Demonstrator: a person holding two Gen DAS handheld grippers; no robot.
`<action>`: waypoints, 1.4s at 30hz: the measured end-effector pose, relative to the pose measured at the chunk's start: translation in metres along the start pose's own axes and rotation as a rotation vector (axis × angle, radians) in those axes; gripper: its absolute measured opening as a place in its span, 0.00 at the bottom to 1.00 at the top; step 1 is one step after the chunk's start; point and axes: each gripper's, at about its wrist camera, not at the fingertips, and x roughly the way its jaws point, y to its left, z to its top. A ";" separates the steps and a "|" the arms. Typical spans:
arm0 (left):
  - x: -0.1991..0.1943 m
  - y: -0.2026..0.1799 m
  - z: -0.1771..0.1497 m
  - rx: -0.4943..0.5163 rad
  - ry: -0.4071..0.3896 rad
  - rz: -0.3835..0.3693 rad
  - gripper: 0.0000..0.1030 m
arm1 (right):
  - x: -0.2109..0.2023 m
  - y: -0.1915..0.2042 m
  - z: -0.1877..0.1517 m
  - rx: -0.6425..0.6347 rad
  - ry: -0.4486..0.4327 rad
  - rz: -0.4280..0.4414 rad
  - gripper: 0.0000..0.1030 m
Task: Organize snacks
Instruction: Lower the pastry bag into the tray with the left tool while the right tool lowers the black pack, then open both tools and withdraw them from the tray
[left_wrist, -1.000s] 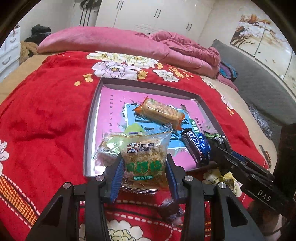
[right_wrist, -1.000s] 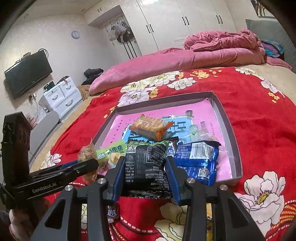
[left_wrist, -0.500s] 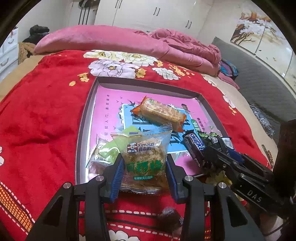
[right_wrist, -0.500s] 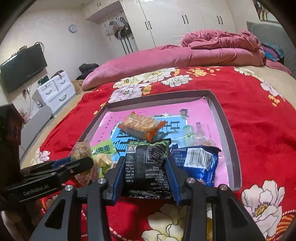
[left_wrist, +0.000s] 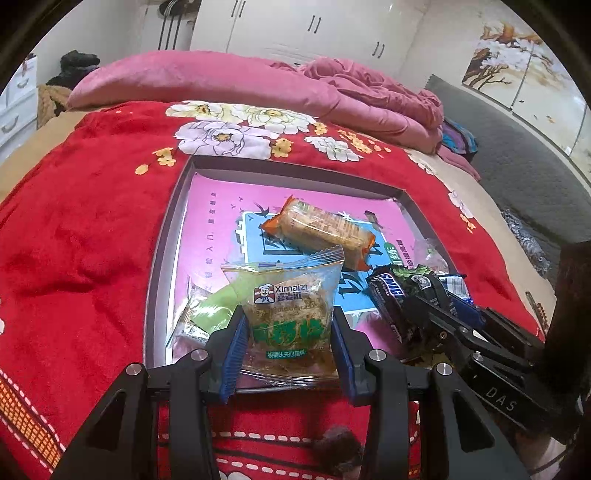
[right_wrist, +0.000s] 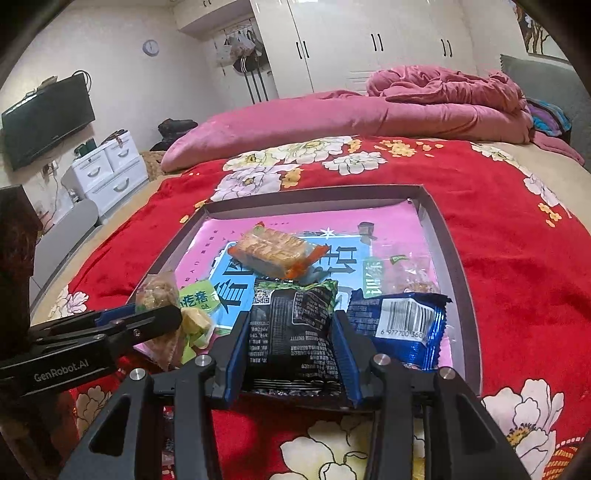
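Your left claw (left_wrist: 288, 332) is clamped on a clear cake packet with green lettering (left_wrist: 290, 314), held over the near edge of the shallow grey tray with a pink liner (left_wrist: 162, 236) on the red flowered bedspread (left_wrist: 81, 221). Your right claw (right_wrist: 290, 350) is closed on a black crinkled snack packet (right_wrist: 291, 325) at the same near edge, just beside a blue foil packet (right_wrist: 399, 325). An orange-ended biscuit pack (right_wrist: 275, 249) lies mid-tray.

Both tools — left (left_wrist: 288, 328), right (right_wrist: 291, 328) — edged forward over the tray (left_wrist: 162, 236).
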 end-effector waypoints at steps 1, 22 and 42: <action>0.000 0.000 0.000 -0.001 -0.001 0.000 0.43 | -0.001 0.000 0.000 0.001 -0.002 0.001 0.43; 0.003 -0.003 0.000 0.004 0.007 0.003 0.48 | -0.010 -0.001 0.001 -0.003 -0.023 -0.005 0.49; 0.001 0.002 0.001 -0.009 0.004 0.016 0.67 | -0.004 0.021 -0.010 -0.181 0.022 -0.127 0.52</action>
